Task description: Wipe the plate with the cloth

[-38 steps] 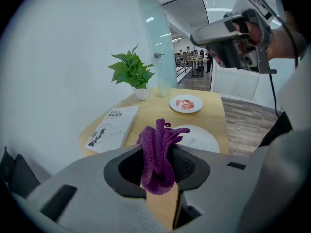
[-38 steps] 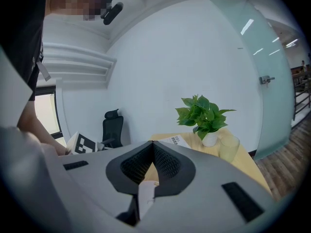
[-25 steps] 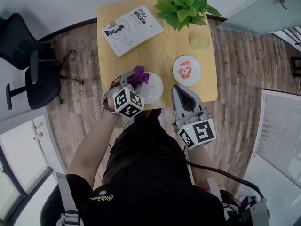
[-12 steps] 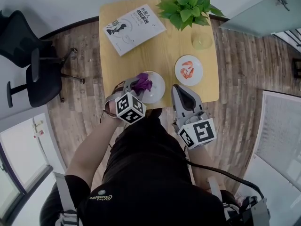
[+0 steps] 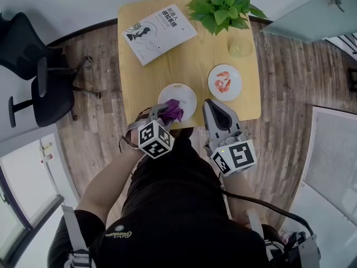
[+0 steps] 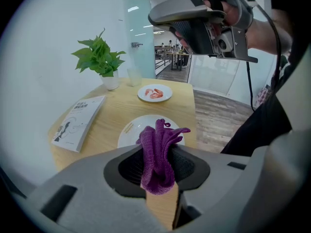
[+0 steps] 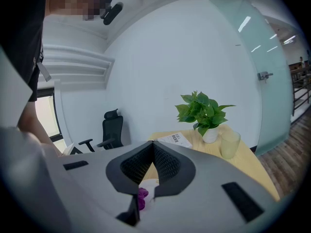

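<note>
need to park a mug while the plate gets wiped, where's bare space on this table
The table is bare between the book, the food plate and the white plate. A narrower strip runs along the left edge below the book. Crowded: the far right corner with plant and glass, and the near edge, where the left gripper holds the cloth.

Bunched purple cloth (image 5: pixel 172 110) over near rim of white plate (image 5: pixel 180 92)

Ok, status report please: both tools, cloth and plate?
Left tool shut on purple cloth. Right tool shut, empty, right of the white plate. Cloth over plate's near rim; contact unclear. Nothing in the way.
</note>
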Demonstrator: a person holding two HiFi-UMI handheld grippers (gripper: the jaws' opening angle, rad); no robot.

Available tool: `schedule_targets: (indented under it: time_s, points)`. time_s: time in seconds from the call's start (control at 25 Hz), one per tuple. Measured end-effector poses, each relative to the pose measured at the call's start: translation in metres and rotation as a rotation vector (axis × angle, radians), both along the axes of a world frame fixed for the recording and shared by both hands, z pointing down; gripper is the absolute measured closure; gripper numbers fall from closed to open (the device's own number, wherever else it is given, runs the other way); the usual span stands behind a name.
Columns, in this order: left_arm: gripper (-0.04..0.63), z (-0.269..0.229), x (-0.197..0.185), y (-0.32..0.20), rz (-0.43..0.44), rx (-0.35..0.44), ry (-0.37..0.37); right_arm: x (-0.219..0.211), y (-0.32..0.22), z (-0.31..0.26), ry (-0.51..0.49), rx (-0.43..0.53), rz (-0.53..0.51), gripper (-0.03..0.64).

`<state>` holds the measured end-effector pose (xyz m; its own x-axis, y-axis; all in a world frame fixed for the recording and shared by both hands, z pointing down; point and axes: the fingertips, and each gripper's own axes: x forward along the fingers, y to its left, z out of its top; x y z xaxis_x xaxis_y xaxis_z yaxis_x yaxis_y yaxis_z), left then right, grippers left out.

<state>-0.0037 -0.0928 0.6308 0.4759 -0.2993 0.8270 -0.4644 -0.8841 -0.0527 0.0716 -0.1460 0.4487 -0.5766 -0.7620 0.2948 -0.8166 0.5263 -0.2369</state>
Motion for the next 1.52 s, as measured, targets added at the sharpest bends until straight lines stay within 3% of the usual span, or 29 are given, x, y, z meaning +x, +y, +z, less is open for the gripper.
schedule_targets:
  time_s: [0.2,0.52,0.76,1.0,1.52]
  points:
    - [0.469,0.003,0.003,0.013,0.011,-0.039,0.009,-0.001,0.002,0.002,-0.003,-0.007,-0.003,0.614]
    - [0.469,-0.005,0.003,0.007,0.006,-0.03,0.028,-0.001,0.001,0.002,-0.005,-0.007,0.003,0.614]
    - [0.469,-0.016,0.006,-0.049,-0.035,0.032,0.047,0.004,0.0,0.003,-0.001,-0.01,0.022,0.614]
    - [0.469,-0.009,0.022,-0.091,-0.002,0.051,0.012,0.008,0.002,0.005,0.012,-0.008,0.025,0.614]
    - [0.469,0.0,0.03,-0.074,0.029,-0.003,0.009,0.012,0.001,0.005,0.008,-0.014,0.036,0.614]
